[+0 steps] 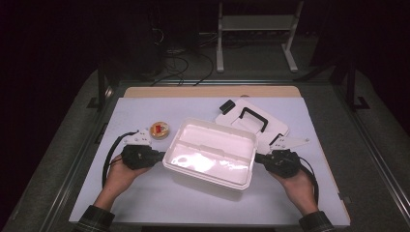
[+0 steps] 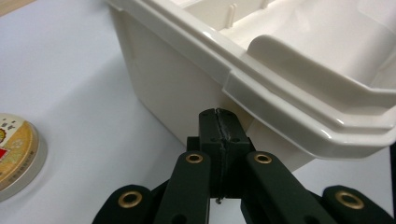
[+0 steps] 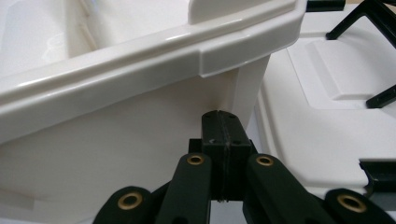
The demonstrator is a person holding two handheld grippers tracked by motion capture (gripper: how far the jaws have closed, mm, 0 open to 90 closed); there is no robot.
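Item: white box (image 1: 210,152), open-topped, divided inside, centre of the high view on the pale table sheet (image 1: 145,198).

Step in hand, as I judge it: shifting or steadying the box by pressing its two end walls from opposite sides. To do it well I should keep both tips under the rim lip, push evenly, and hold them level so the box neither twists nor tips.

My left gripper (image 2: 219,116): jaws together, nothing between them, tips butted against the box's end wall just below the overhanging rim; in the high view it sits at the box's left end.

My right gripper (image 3: 219,119): jaws likewise together and empty, tips against the opposite end wall beneath the rim, at the box's right end in the high view.

Nearby: white lid with black handle (image 1: 251,121), upper right of the box, just behind it; small round tin (image 1: 159,130), upper left, near my left gripper but apart from it.
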